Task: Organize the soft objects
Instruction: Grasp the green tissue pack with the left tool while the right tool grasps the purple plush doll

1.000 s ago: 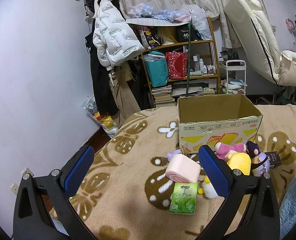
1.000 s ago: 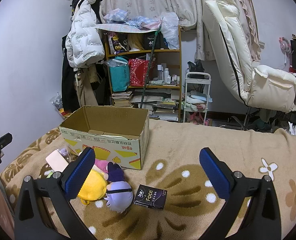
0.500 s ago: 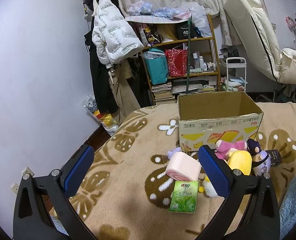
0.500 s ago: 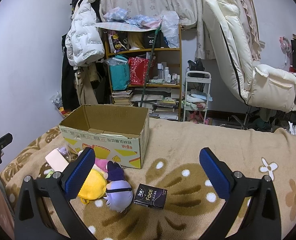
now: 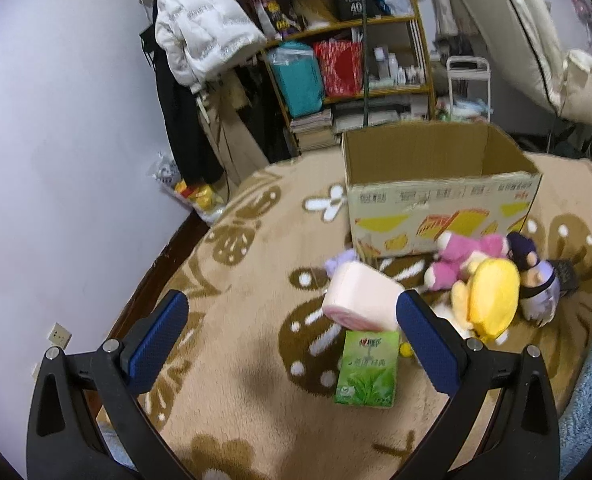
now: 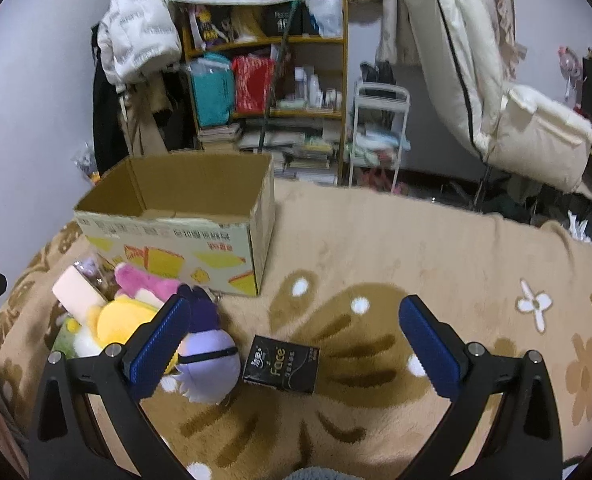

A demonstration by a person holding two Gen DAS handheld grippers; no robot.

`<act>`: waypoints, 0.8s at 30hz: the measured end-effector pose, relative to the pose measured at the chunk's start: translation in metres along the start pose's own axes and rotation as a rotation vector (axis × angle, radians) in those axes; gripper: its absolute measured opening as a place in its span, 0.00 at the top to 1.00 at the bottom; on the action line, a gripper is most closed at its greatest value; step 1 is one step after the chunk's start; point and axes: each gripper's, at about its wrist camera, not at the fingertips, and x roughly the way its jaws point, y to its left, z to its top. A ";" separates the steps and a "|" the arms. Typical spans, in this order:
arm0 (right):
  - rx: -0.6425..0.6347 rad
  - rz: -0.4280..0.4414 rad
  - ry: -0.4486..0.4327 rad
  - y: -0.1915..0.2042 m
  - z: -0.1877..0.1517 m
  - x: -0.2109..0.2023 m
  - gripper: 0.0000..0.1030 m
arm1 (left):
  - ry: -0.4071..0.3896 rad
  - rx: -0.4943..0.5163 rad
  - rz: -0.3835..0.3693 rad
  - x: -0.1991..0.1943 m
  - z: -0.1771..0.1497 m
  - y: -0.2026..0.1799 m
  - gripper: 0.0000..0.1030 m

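Left claw [image 5: 292,334]: jaws wide apart, nothing held; hangs over the blanket [image 5: 248,376], pointed at the pile of soft things
Right claw [image 6: 292,338]: jaws wide apart, nothing held; black pack lies between and beyond its fingers
Box [image 5: 436,196]: cardboard, open top, upright on the blanket; yellow and red print on the near face; inside looks bare as far as can be seen
Pink roll [image 5: 360,298]: pale pink, cake-like end; tilted, lower end resting on the green pack; just in front of the box's left corner; close by the left claw's right finger [image 5: 424,344]
Green pack [image 5: 370,368]: flat tissue pack, leaf print; lies on the blanket below the roll
Pink plush [image 5: 464,256]: lying against the box's near face; touching the yellow plush
Yellow plush [image 5: 492,300]: in front of the pink one, beside the purple plush; white parts beneath it
Purple plush [image 6: 208,356]: round pale body, dark top; partly behind the right claw's left finger [image 6: 158,344]; just left of the black pack
Black pack [image 6: 282,364]: flat, reads "Face"; on the blanket, right of the toys, in front of the box's right corner
Lilac bit [image 5: 342,260]: small, behind the roll; too blurred to name
Blanket: tan, brown and white flower pattern; carries all the above
Background: shelf [image 6: 268,80] crammed with bags and books; white jacket [image 5: 200,28] hung left of it; cream recliner [image 6: 496,100] at right
Image: both views motion-blurred
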 end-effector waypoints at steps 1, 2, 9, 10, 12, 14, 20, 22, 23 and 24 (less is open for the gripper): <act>0.006 0.001 0.022 -0.001 0.000 0.005 0.00 | 0.016 -0.001 0.007 0.004 0.000 -0.001 0.01; 0.013 0.002 0.045 -0.001 0.000 0.010 0.00 | 0.037 -0.003 0.013 0.009 0.000 -0.001 0.01; 0.059 0.064 0.120 -0.008 0.003 0.037 0.00 | 0.183 -0.004 -0.051 0.039 -0.001 -0.004 0.01; 0.062 0.072 0.126 -0.008 0.003 0.040 0.00 | 0.199 0.002 -0.061 0.041 -0.002 -0.005 0.01; 0.059 0.075 0.138 -0.005 0.005 0.047 0.00 | 0.228 0.023 -0.070 0.047 -0.004 -0.011 0.01; 0.046 0.084 0.152 0.000 0.005 0.054 0.00 | 0.255 0.040 -0.082 0.052 -0.006 -0.015 0.01; -0.019 0.147 0.164 0.022 0.005 0.070 0.00 | 0.387 0.059 -0.132 0.080 -0.017 -0.025 0.01; -0.042 0.147 0.188 0.031 0.003 0.077 0.00 | 0.429 0.049 -0.158 0.089 -0.022 -0.027 0.01; -0.059 0.139 0.205 0.035 0.001 0.082 0.00 | 0.445 0.038 -0.161 0.092 -0.023 -0.027 0.01; -0.067 0.142 0.211 0.037 0.000 0.084 0.00 | 0.464 0.034 -0.161 0.096 -0.025 -0.027 0.01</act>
